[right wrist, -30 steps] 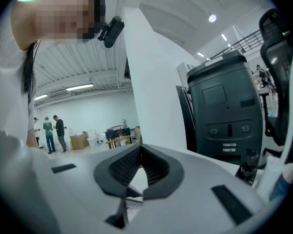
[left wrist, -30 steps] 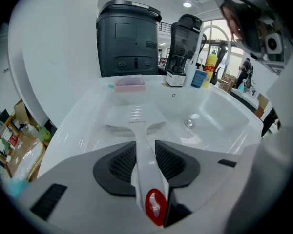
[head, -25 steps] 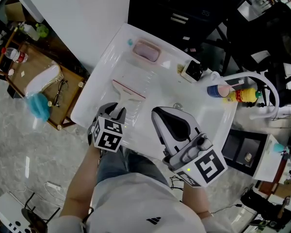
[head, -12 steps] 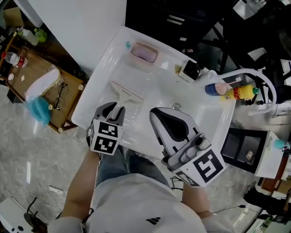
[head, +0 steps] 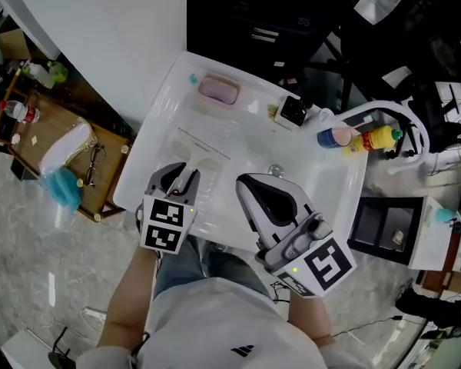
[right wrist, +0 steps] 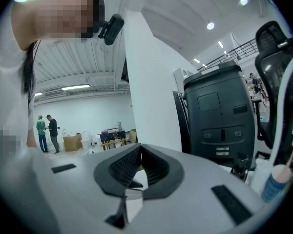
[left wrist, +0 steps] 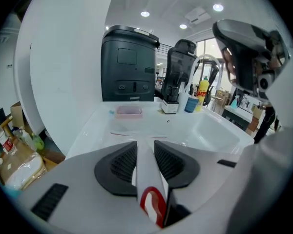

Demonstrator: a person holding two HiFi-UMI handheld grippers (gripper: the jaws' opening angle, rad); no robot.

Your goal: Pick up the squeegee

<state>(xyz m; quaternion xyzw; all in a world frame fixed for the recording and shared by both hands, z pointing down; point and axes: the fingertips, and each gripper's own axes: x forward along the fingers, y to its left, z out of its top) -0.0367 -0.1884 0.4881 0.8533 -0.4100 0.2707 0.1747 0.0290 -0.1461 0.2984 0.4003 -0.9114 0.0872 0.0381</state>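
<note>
Left gripper (left wrist: 145, 147) is clamped on the squeegee (left wrist: 145, 172), the white handle with its red loop pinched between the pads; in the head view the blade reaches out at one o'clock from those jaws, over the white counter (head: 157, 121); a pink soap dish (head: 217, 91) sits beyond at twelve; right gripper (right wrist: 138, 156), jaws together and empty, hangs at three o'clock of the left.

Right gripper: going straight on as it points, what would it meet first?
Likely the white pillar dead ahead of the right gripper; the black machine stands right of that line. Depth unclear.
</note>
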